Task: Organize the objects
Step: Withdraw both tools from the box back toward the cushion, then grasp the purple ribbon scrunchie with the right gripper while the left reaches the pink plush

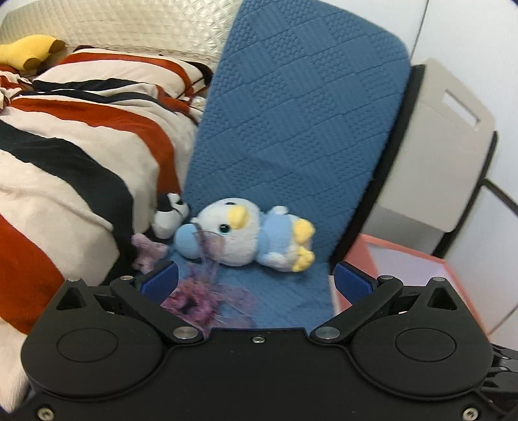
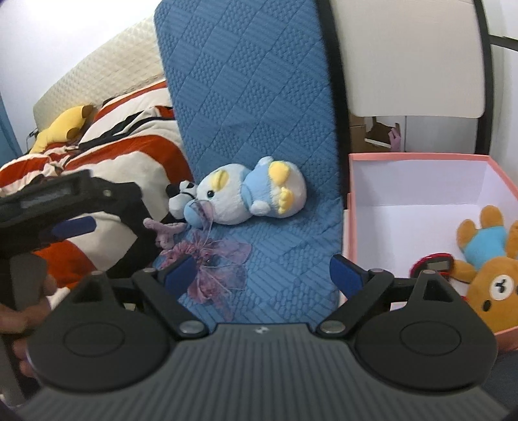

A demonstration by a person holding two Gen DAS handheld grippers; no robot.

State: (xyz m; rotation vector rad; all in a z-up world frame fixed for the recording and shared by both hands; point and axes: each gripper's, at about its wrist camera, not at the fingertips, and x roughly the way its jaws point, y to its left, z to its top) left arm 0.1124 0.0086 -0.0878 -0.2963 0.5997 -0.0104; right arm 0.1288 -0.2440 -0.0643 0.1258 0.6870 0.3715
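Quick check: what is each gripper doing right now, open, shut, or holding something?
Left gripper: open, holding nothing.
Right gripper: open, holding nothing.

I see the penguin plush [image 2: 246, 194] lying on the chair seat [image 2: 285, 265], bed [image 2: 129, 155] to its left, box [image 2: 417, 181] with a bear plush [image 2: 495, 291] to its right.

— What sort of place is this?
— A bedroom in a home. There is a bed with a striped blanket [image 1: 81, 136] and a quilted cream headboard [image 1: 136, 26].
— Anything else?
— Soft toys: a blue and white one [image 1: 246, 236] on a blue padded chair [image 1: 291, 113], a bear [image 2: 498, 291] in a pink box [image 2: 417, 157].
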